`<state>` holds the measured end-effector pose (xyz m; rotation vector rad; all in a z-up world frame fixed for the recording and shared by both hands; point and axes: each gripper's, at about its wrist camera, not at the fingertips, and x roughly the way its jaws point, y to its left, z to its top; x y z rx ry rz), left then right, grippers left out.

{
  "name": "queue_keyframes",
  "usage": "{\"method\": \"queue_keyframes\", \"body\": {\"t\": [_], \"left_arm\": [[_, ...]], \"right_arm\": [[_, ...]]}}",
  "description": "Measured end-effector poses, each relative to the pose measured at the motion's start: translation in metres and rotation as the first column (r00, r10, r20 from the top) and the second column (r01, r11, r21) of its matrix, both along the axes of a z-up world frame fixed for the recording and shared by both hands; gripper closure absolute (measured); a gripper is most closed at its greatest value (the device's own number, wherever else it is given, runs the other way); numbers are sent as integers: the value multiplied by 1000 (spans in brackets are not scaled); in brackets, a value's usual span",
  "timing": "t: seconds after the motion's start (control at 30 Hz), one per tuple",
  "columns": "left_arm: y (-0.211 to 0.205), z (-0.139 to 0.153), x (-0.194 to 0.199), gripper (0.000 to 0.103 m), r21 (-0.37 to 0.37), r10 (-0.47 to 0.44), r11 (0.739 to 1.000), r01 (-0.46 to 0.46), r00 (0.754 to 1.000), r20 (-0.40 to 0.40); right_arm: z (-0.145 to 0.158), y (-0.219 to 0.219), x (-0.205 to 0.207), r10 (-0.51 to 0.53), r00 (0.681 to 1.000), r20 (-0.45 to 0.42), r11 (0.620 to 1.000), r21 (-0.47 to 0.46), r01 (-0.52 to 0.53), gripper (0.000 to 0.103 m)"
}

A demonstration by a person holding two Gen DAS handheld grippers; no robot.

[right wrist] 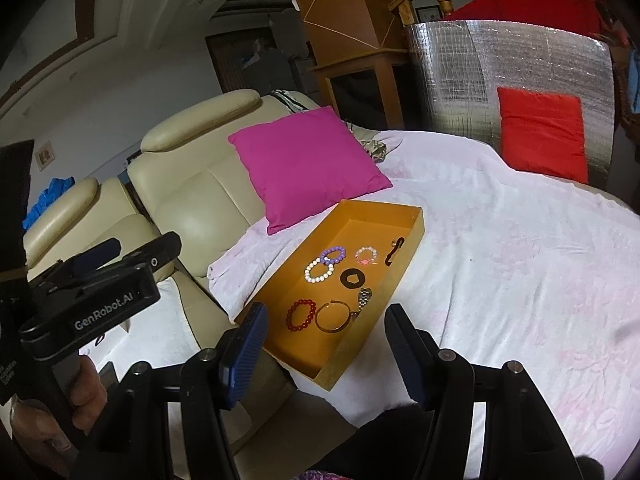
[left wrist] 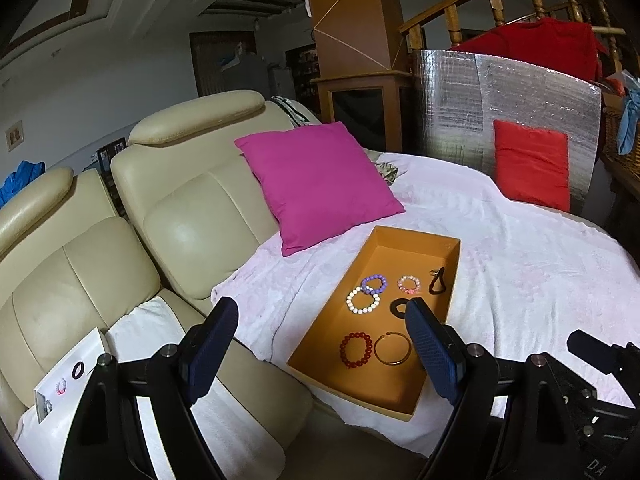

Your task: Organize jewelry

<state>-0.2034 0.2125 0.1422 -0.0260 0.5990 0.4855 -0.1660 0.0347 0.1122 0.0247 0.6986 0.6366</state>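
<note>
1. Currently, an orange tray (right wrist: pixel 404 256) is seen lying on a pale pink blanket (right wrist: pixel 520 280) that is spread over a cream sofa (right wrist: pixel 192 192).
2. Inside the tray the jewelry is laid flat: a red bead bracelet (right wrist: pixel 301 314) and a thin gold bangle (right wrist: pixel 333 316) are placed at the near end, side by side.
3. A white bead bracelet (right wrist: pixel 319 271) and a purple bead bracelet (right wrist: pixel 333 256) are found further in, and their rings overlap at one edge.
4. A pink bead bracelet (right wrist: pixel 366 255) is set beside the purple one, apart from it, and a dark ring-shaped piece (right wrist: pixel 353 279) lies between the two rows.
5. A metal watch band (right wrist: pixel 363 297) is seen just beside the gold bangle in the right wrist view.
6. A dark band (right wrist: pixel 396 250) rests near the far right wall of the tray.
7. The left gripper (left wrist: pixel 320 344) is held above the near end of the tray with its fingers (left wrist: pixel 212 344) spread apart, and nothing is grasped.
8. The right gripper (right wrist: pixel 324 356) is likewise held released over the near edge of the tray, and nothing is between its fingers (right wrist: pixel 246 354).
9. A magenta cushion (right wrist: pixel 308 164) is leaned on the sofa back just behind the tray, and a red cushion (right wrist: pixel 542 134) stands well apart at the far side.
</note>
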Motion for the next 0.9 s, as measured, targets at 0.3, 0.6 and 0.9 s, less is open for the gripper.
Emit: {"method": "queue_keyframes", "body": {"t": [0.3, 0.6, 0.9], "left_arm": [[10, -4, 9, 17, -5, 4, 1000, -4, 1000, -3], [22, -8, 17, 17, -10, 2, 1000, -2, 1000, -4], [32, -14, 22, 17, -13, 24, 1000, -24, 1000, -20]], "right_arm": [[-5, 11, 13, -4, 1000, 3, 1000, -19, 4, 38], [-13, 29, 24, 14, 1000, -4, 999, -31, -14, 38], [-21, 43, 39, 30, 1000, -10, 999, -35, -30, 38]]}}
